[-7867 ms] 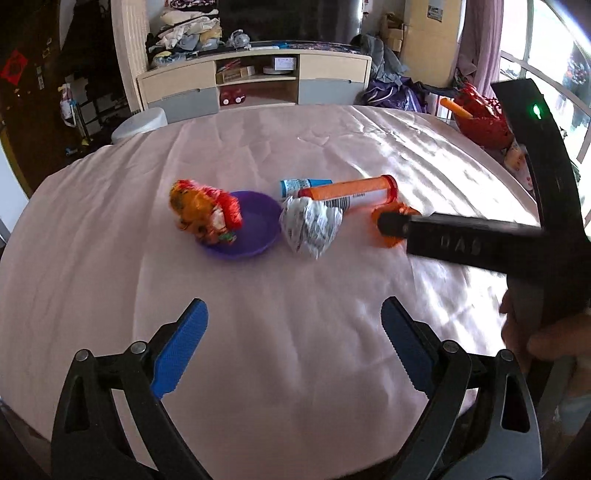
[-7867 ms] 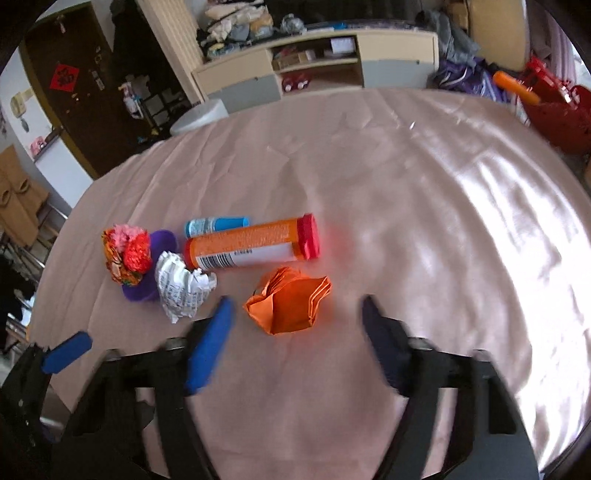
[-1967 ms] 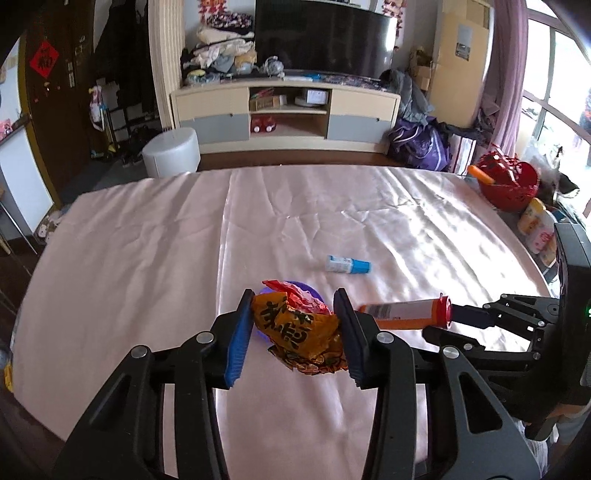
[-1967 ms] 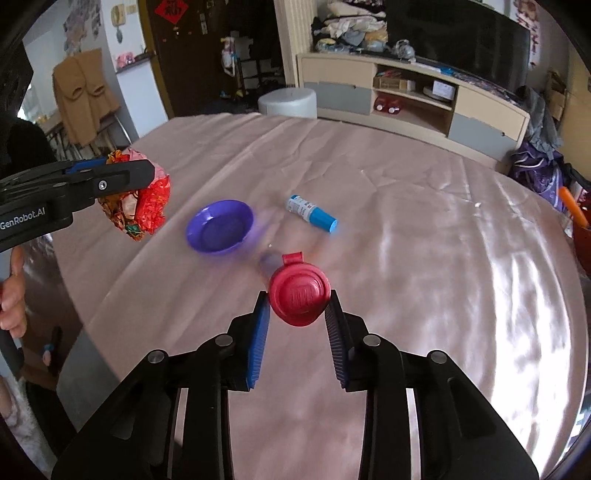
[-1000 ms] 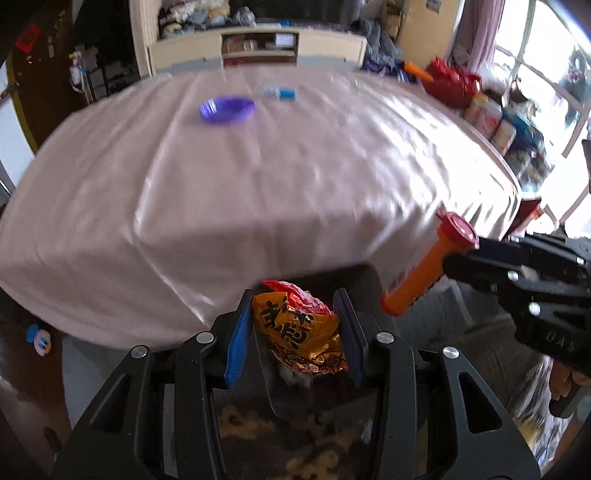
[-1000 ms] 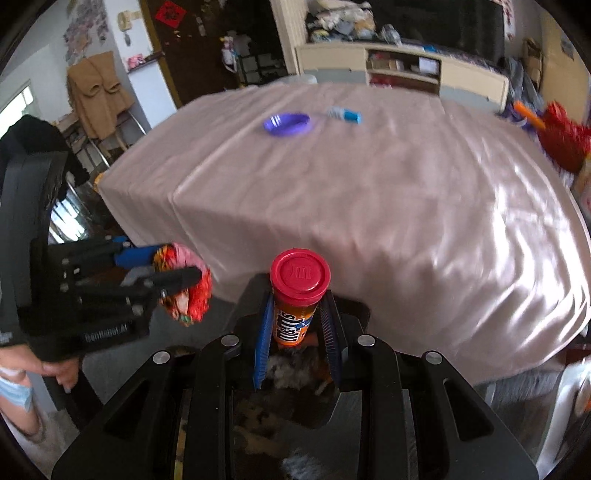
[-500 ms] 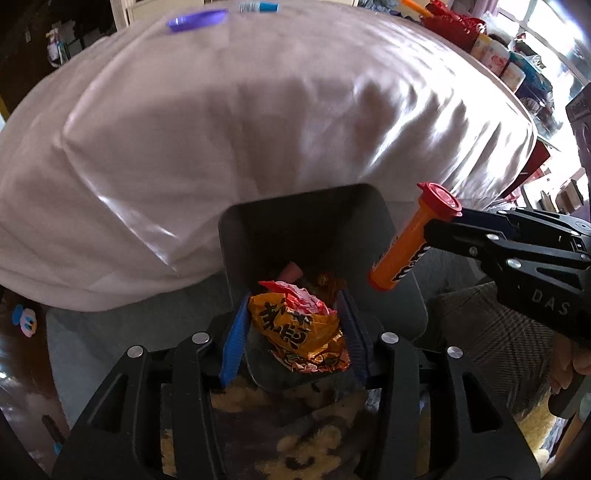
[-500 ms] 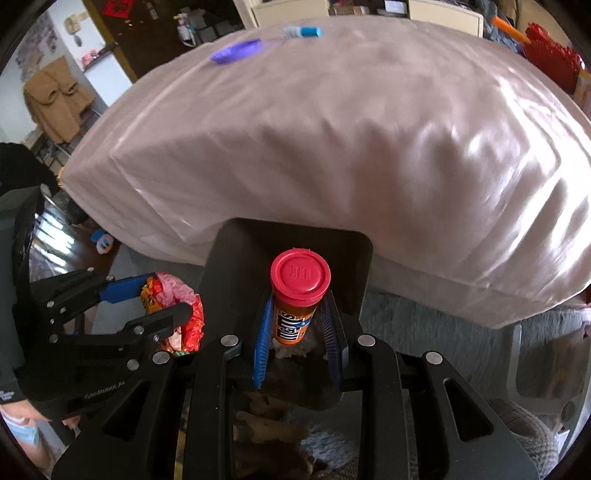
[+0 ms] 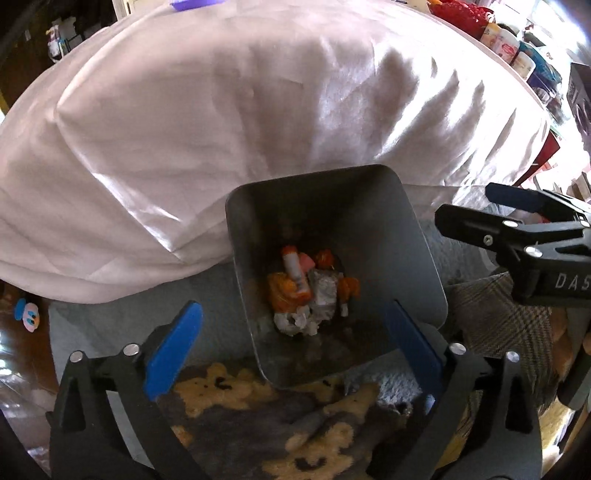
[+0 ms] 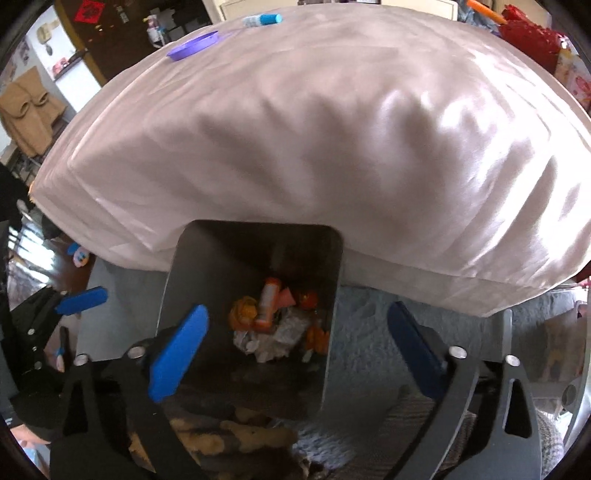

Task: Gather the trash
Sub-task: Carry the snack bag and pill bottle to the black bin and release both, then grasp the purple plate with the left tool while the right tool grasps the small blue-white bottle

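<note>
Left wrist view: the left tool (image 9: 291, 343) and right tool (image 9: 480, 210) hang over the grey trash bin (image 9: 424, 266) at centre frame, jaws just sprung wide and empty, the orange tube (image 9: 295, 273) and crumpled wrappers (image 9: 321, 295) lying at its bottom. Risk ahead, by judgement: the blue glue stick (image 10: 260, 19) and purple dish (image 10: 192, 45), upper left on the table (image 10: 332, 129), could be overlooked.

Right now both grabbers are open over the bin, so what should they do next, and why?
Probably lift both back up to the table. The left gripper and right gripper hold nothing, the orange tube lies in the bin, and a blue tube remains beside the purple dish.
</note>
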Available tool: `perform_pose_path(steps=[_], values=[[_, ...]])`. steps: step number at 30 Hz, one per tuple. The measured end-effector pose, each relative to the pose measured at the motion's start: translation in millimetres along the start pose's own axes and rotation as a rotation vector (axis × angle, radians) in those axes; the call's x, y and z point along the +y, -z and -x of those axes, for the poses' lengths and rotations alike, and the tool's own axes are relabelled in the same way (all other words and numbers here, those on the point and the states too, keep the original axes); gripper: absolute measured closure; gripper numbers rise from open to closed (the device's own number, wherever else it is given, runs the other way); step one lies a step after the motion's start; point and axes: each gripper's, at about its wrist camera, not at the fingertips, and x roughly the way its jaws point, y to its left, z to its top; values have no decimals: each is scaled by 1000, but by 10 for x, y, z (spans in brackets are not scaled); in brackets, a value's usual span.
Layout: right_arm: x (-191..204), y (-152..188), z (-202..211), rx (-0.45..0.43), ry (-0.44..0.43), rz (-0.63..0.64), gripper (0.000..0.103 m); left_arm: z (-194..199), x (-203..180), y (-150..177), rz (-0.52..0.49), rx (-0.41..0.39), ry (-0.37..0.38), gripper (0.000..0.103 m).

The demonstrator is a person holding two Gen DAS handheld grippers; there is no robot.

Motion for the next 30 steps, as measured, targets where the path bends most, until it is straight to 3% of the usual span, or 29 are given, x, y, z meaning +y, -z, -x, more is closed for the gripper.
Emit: perform_pose_path(steps=[9, 16, 21, 30], values=[[-143, -264, 424, -89, -56, -20, 4, 358, 169, -147, 42, -78, 2, 8], [-149, -850, 693, -191, -32, -4, 3, 619, 430, -493, 72, -160, -57, 8], [-85, -1302, 561, -221, 37, 42, 4, 640, 630, -895, 85, -196, -104, 8], [-17, -2075, -22, -180, 54, 26, 4, 267, 890, -1625, 103, -198, -132, 8]])
